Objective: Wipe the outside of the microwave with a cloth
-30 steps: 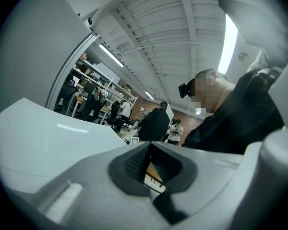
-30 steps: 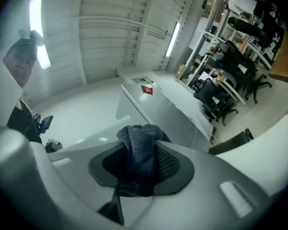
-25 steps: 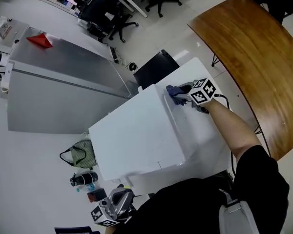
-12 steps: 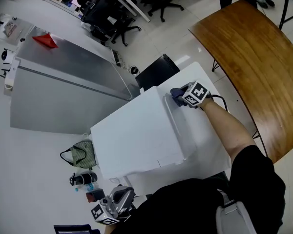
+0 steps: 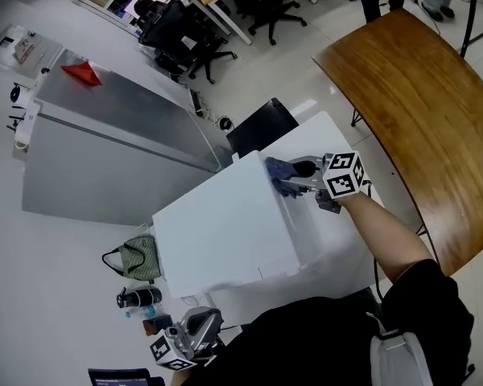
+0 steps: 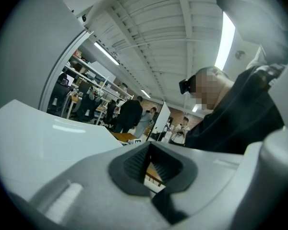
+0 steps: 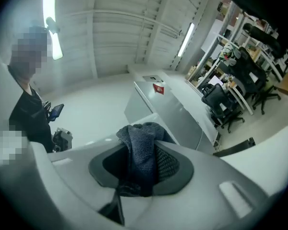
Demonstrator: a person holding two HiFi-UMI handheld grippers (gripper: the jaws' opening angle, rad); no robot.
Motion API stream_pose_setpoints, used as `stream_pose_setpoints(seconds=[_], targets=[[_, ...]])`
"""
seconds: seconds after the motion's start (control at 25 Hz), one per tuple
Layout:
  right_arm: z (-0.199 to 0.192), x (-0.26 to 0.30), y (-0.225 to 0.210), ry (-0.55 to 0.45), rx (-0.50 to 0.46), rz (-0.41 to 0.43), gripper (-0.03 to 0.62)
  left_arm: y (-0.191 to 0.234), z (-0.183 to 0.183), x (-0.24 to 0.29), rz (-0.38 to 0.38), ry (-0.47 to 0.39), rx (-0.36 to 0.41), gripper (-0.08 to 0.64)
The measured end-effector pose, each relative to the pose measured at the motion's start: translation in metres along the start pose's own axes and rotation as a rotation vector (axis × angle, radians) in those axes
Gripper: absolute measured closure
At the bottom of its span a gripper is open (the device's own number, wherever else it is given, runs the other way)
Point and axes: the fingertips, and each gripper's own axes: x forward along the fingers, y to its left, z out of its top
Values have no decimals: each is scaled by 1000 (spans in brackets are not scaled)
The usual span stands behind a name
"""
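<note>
In the head view, the white box-shaped microwave (image 5: 225,232) stands on a white tabletop (image 5: 342,236), its flat top facing the camera. The right gripper (image 5: 296,177) reaches in from the right, marker cube up, and pinches a dark blue knitted cloth (image 5: 278,173). The cloth rests on the far right corner of the microwave's top, just at the edge. The left gripper (image 5: 198,323) hangs low at the bottom of the view, well apart from the microwave. A curved brown wooden table (image 5: 419,111) fills the right side. A long grey metal cabinet (image 5: 105,143) lies to the left with a small red folded object (image 5: 82,73) on it, and a green bag (image 5: 134,256) sits on the floor beside the microwave.

In the left gripper view, the left gripper (image 6: 150,163) has its ribbed dark pads pressed together at the tips, with nothing between them. Only a small gap shows lower down. A pale white surface (image 6: 43,138) spreads to the left.

In the right gripper view, the right gripper (image 7: 142,166) is clamped on the cloth (image 7: 141,147), which bunches up out of the jaws and droops down between the pads. Beyond it stand the cabinet (image 7: 175,111) with the red object (image 7: 158,87) on top, and black office chairs (image 7: 225,104) off to the right.
</note>
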Motion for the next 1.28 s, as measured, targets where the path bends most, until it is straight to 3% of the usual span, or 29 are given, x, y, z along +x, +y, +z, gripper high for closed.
stream_pose_setpoints(seconds=[0.24, 0.48, 0.52, 0.6, 0.72, 0.76, 0.84, 0.96, 1.08, 1.28], targets=[[-127, -26, -74, 444, -45, -186, 479, 1, -7, 3, 22, 22, -14, 555], [-170, -31, -97, 750, -177, -300, 482, 3, -5, 12, 7, 29, 1, 555], [-167, -33, -96, 740, -173, -309, 479, 2, -4, 15, -3, 29, 7, 555], [-131, -33, -76, 590, -153, -286, 477, 0, -2, 20, -19, 24, 16, 555], [-35, -24, -6, 217, -160, -123, 477, 1, 7, 25, -26, 4, 24, 555], [-10, -19, 18, 132, -179, -62, 477, -1, 11, 29, -29, -2, 25, 555], [13, -7, 49, 60, -219, 29, 477, -1, 13, 30, -35, -2, 29, 555], [5, -3, 54, 32, -189, 90, 477, 3, 7, 29, -34, 10, 26, 555], [-27, -14, 40, 58, -137, 100, 479, 5, 0, 33, -27, 33, 10, 555], [-133, -38, -10, 410, -193, -14, 480, 4, -14, 38, -29, 77, -12, 555]])
